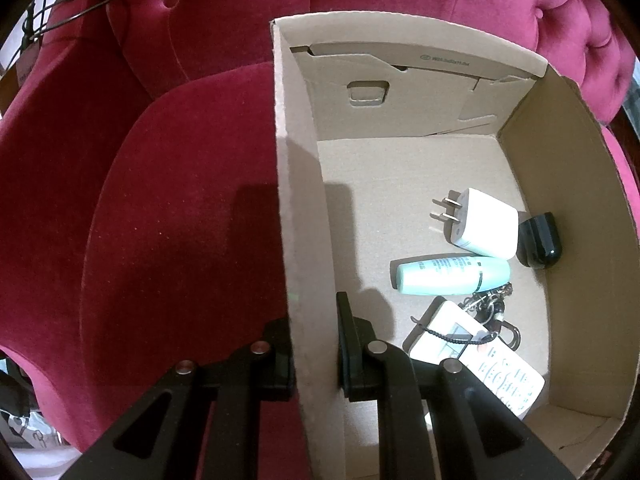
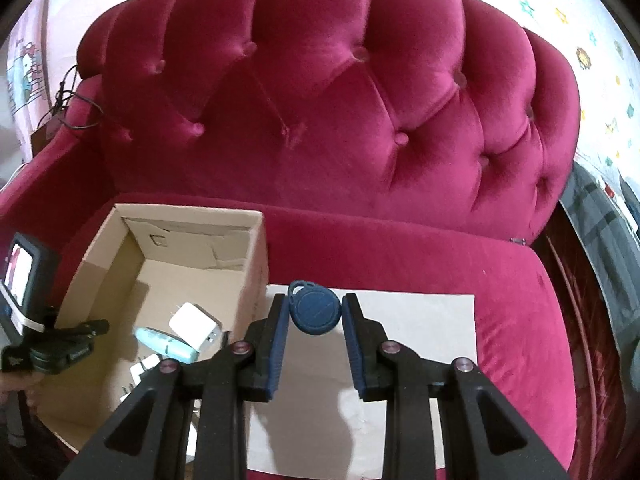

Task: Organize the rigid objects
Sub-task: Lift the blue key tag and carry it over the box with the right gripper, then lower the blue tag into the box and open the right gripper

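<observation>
An open cardboard box (image 1: pixel 304 208) sits on a red velvet sofa; it also shows in the right wrist view (image 2: pixel 256 248). Inside lie a white plug adapter (image 1: pixel 486 226), a mint-green tube (image 1: pixel 452 274), a black rounded object (image 1: pixel 540 242), a key ring (image 1: pixel 492 308) and a white remote (image 1: pixel 480 356). My left gripper (image 1: pixel 314 352) is shut on the box's left wall, one finger on each side. My right gripper (image 2: pixel 314 316) is shut on a blue key fob (image 2: pixel 316 308) and holds it above a sheet of white paper (image 2: pixel 420 344).
The red tufted sofa back (image 2: pixel 328 92) rises behind the box. The red seat cushion (image 1: pixel 180 220) spreads left of the box. A black wire loop (image 1: pixel 72 4) hangs over the sofa's left arm. The left hand-held device with its small screen (image 2: pixel 24 280) shows at the box's left side.
</observation>
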Demonstrator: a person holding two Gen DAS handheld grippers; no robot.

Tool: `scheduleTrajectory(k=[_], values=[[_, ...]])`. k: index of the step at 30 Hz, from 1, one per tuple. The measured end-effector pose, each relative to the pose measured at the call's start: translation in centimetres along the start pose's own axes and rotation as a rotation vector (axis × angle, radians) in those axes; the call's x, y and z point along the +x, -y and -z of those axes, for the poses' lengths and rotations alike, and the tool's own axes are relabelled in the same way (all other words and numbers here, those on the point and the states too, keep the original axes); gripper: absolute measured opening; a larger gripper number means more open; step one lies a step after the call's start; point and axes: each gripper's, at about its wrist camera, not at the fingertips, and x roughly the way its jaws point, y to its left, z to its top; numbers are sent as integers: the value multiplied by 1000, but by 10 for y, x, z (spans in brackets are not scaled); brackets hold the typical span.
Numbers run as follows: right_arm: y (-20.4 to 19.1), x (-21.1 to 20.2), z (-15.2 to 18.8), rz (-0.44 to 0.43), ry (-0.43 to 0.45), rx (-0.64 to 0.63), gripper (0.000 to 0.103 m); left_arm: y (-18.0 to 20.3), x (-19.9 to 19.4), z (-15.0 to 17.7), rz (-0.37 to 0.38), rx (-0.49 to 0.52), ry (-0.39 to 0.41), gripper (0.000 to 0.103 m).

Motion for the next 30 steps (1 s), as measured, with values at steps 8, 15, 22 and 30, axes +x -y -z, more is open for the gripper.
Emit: scheduleTrajectory(k=[8, 15, 22, 30], values=[[-31, -8, -9, -43, 17, -49, 28, -2, -1, 1, 11, -9, 3, 16], [-59, -4, -11, -95, 9, -62, 28, -3, -2, 0, 6, -2, 2, 16], [-89, 9, -8, -143, -23, -82, 28, -2, -2, 1, 6, -3, 3, 16], [-115, 34, 8, -171, -93, -107, 28, -3, -2, 0, 9, -5, 3, 16]])
